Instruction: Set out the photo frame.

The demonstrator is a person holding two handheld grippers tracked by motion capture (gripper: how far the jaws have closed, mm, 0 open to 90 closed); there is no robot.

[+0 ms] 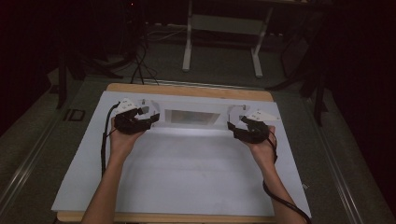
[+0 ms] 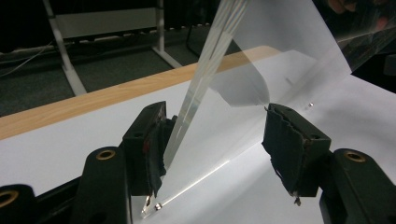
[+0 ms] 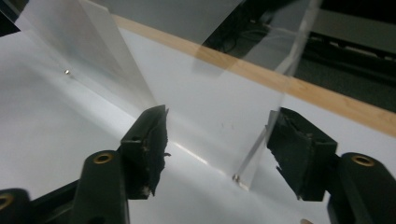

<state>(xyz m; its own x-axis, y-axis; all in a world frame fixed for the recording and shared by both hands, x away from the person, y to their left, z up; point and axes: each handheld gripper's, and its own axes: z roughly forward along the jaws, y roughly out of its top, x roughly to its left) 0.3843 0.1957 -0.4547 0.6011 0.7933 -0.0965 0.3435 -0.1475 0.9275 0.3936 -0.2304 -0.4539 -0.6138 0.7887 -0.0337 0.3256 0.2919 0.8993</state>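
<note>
Left tongs (image 1: 150, 115) spread around clear acrylic stand's (image 1: 191, 117) end panel, right tongs (image 1: 236, 122) spread around other end, bare white counter (image 1: 187, 172) in front.

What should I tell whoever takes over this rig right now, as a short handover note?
Left gripper: jaws wide, set around the left end panel of the clear plastic stand; one pad looks close to the panel, a firm grip cannot be confirmed.
Right gripper: jaws wide, the right end panel between them, pads off it.
The stand sits at the far middle of the white sheet on the table.
Done: both grippers brought to the stand's ends.
Left: probably closing on the panels and handling the stand.
</note>
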